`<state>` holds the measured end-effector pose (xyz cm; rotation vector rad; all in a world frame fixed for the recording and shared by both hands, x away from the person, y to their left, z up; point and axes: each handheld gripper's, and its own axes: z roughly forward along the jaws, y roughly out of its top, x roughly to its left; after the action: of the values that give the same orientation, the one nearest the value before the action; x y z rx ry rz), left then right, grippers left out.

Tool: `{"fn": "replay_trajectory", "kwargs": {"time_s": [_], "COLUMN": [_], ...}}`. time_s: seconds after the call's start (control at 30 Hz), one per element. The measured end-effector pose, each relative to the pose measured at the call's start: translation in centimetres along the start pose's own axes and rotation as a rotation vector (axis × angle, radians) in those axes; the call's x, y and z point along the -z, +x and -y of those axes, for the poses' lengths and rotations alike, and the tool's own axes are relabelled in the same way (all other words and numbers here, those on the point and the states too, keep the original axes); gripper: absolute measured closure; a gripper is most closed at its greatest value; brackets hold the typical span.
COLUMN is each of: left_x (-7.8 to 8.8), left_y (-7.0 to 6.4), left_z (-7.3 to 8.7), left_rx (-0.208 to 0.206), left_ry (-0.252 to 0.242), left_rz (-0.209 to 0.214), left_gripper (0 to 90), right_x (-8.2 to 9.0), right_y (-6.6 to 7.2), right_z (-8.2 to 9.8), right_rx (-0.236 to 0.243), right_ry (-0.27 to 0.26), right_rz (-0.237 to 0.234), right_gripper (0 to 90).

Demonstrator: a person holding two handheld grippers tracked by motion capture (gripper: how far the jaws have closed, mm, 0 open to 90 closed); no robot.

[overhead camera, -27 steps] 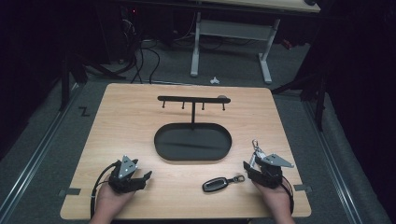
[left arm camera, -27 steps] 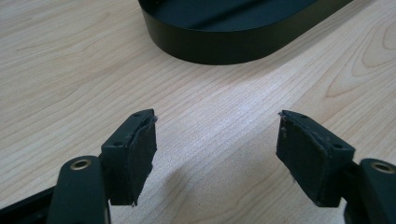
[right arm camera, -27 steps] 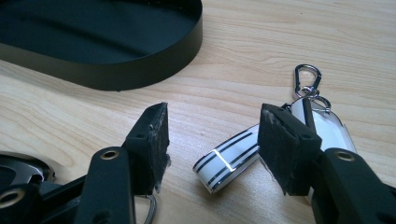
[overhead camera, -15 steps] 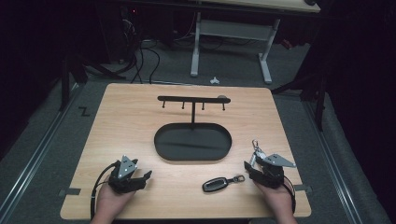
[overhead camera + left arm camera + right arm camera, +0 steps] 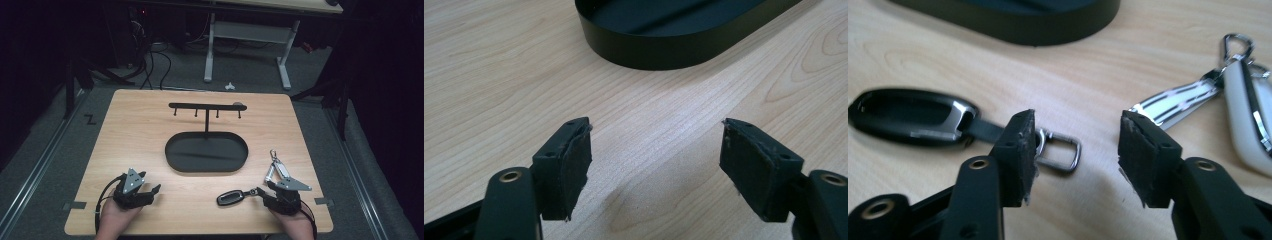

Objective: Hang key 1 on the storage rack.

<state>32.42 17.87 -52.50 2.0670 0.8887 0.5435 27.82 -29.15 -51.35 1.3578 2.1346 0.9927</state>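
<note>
I hold the right gripper with fingers parted over the metal ring of the black key fob, lying lower centre on the table. I judge this the approach step; next, centre and close on the ring. My left gripper rests open, empty.

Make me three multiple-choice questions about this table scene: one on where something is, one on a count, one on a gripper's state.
1. Where does the black key fob lie?
A. in the tray
B. on the table beside the right gripper
C. hanging from the rack

2. How many pegs hang under the rack's bar?
A. two
B. four
C. six

3. How do the right gripper's jaws stand?
A. apart, with the fob's metal ring between them
B. shut on the fob
C. shut on the white key fob

Answers: 1 B, it rests on bare wood. 2 B, four short pegs show. 3 A, pads stand apart.
</note>
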Motion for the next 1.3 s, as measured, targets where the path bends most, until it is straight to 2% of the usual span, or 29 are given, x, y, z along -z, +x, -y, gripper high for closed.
{"fn": "replay_trajectory", "kwargs": {"time_s": [0.13,0.3,0.53,0.67,1.1,1.2,1.3], "left_x": [-0.2,-0.5,-0.7,-0.7,-1.2,-1.5,-2.0], "left_y": [-0.2,-0.3,-0.5,-0.6,-1.0,-1.1,-0.7], "left_z": [-0.1,-0.3,-0.5,-0.7,-1.6,-1.9,-2.3], "left_rx": [-0.012,-0.021,-0.034,-0.036,-0.044,-0.044,-0.014], "left_ry": [0.008,0.010,0.013,0.000,-0.033,-0.043,-0.054], "left_rz": [0.005,0.004,0.008,0.013,0.028,0.037,0.056], "left_gripper": [29.2,29.2,29.2,29.2,29.2,29.2,29.2], "right_x": [-0.2,-0.7,-1.3,-2.1,-5.6,-4.8,-3.2], "right_y": [0.3,0.5,0.2,0.2,1.0,1.5,2.3], "right_z": [0.2,0.4,0.3,-0.4,-3.2,-3.1,-2.7], "right_rx": [0.011,0.033,0.035,0.043,0.045,0.047,0.008], "right_ry": [0.031,0.064,0.072,0.072,0.071,0.051,-0.006], "right_rz": [-0.022,-0.023,0.008,0.023,0.027,0.017,-0.054], "right_gripper": [55.1,59.2,64.0,65.0,62.8,63.3,70.2]}}
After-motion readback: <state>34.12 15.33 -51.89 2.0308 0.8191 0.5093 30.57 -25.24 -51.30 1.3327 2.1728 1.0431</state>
